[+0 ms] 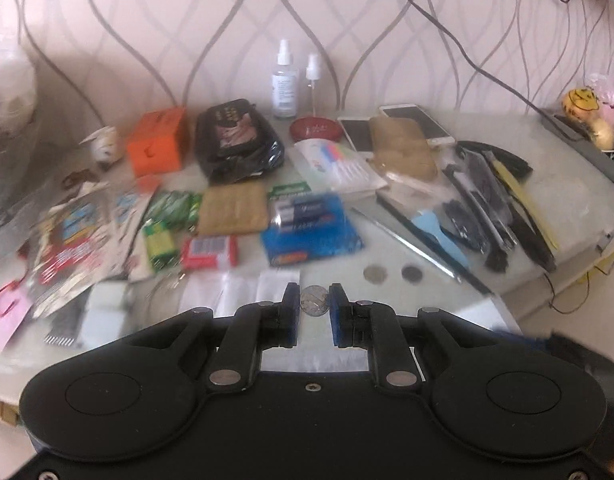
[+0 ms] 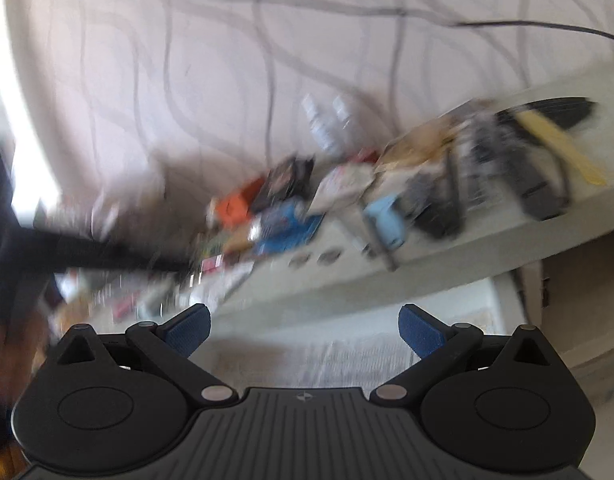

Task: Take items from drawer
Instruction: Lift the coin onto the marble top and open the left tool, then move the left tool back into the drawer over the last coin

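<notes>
- The coin [image 1: 314, 300] is small, round and silver-grey, with a faint raised design on its face; it stands on edge, face toward the left wrist camera.
- It sits clamped between the two blue pads of the left gripper [image 1: 314, 303], above the near part of the pale tabletop [image 1: 447, 312].
- Two more coins [image 1: 393, 274] lie flat on the table just beyond and to the right of the held one, clear of it.
- Past them the table is crowded: a blue battery pack [image 1: 311, 230], an orange box [image 1: 158, 146], a black pouch [image 1: 239, 140], two spray bottles [image 1: 297, 80].
- The left gripper points down at a slant over the table.
- The right gripper [image 2: 305, 330] is empty, its jaws spread wide, angled toward the table's edge [image 2: 387, 268]; that view is heavily blurred.
</notes>
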A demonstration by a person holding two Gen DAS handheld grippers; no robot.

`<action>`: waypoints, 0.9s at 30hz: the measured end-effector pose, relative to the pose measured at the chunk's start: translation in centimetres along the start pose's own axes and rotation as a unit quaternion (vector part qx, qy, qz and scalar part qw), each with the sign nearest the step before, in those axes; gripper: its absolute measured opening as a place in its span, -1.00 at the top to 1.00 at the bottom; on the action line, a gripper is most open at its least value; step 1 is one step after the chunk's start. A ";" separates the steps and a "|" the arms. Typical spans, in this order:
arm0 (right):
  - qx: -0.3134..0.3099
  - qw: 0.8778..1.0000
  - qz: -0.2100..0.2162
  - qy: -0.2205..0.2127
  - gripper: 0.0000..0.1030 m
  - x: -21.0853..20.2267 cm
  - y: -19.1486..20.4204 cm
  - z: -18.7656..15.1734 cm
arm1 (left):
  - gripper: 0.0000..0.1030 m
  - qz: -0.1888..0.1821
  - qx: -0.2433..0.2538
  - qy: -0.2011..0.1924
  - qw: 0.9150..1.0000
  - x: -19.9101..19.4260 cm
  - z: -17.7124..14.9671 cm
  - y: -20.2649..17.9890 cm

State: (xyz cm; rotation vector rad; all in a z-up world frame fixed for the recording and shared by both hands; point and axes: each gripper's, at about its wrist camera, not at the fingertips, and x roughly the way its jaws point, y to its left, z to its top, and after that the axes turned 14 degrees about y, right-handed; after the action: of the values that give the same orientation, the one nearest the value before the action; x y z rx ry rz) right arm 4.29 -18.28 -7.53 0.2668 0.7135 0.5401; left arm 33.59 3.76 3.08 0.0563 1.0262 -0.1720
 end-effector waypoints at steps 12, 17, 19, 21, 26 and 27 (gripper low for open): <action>0.004 1.000 -0.001 0.004 -1.00 0.0 0.1 -0.1 | 0.71 -0.004 -0.004 0.023 1.000 6.4 1.8 -0.4; 0.006 1.000 -0.001 0.004 -1.00 0.2 0.0 -0.1 | 0.59 -0.001 0.000 0.022 1.000 6.6 1.7 -0.5; 0.008 1.000 0.000 0.004 -1.00 0.1 -0.1 0.0 | 0.56 0.002 0.002 0.017 1.000 6.6 1.7 -0.7; 0.008 1.000 0.001 0.004 -1.00 0.2 -0.1 0.0 | 0.56 0.001 0.003 0.012 1.000 6.1 1.8 -0.8; 0.009 1.000 0.000 0.004 -1.00 0.2 -0.1 0.0 | 0.47 -0.002 0.017 0.002 1.000 4.2 0.7 -0.8; 0.009 1.000 0.000 0.004 -1.00 0.1 -0.1 0.0 | 0.39 -0.006 0.021 0.003 1.000 3.6 0.3 -0.8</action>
State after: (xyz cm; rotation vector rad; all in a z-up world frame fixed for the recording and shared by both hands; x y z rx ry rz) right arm 4.41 -18.32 -7.68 0.2816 0.7269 0.5346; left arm 35.49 2.50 0.17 0.0888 1.0281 -0.2053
